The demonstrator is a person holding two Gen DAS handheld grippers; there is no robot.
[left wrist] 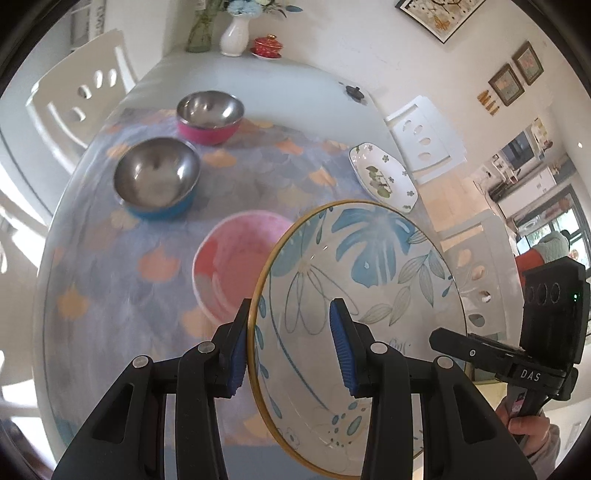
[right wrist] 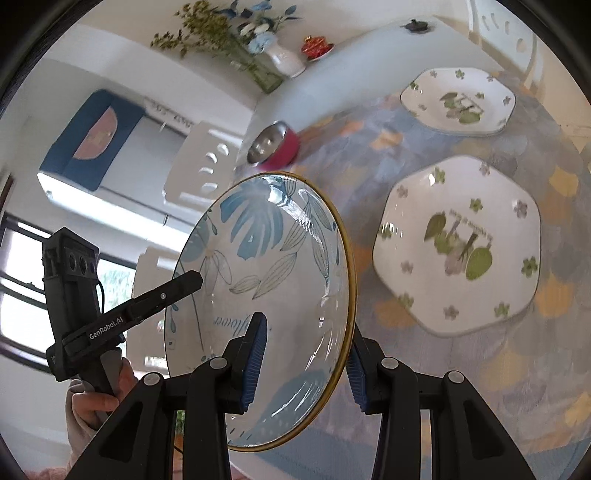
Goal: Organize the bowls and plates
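Note:
A round plate with blue leaves and a gold rim (left wrist: 354,280) is held tilted above the table; it also shows in the right wrist view (right wrist: 266,280). My left gripper (left wrist: 291,347) straddles its rim, jaws not fully closed on it. My right gripper (right wrist: 306,365) also straddles the rim of the same plate from the opposite side. A pink bowl (left wrist: 236,258) sits under the plate. A steel bowl with blue outside (left wrist: 157,177) and a steel bowl with pink outside (left wrist: 210,116) stand farther back. Two white hexagonal flower plates (right wrist: 458,243) (right wrist: 458,101) lie on the right.
The table (left wrist: 110,295) has a blue and orange patterned cloth. Vases (left wrist: 234,31) and a red lidded cup (left wrist: 267,46) stand at the far end. White chairs (left wrist: 81,92) (left wrist: 424,136) surround the table. The right gripper's body (left wrist: 546,332) is at the right edge.

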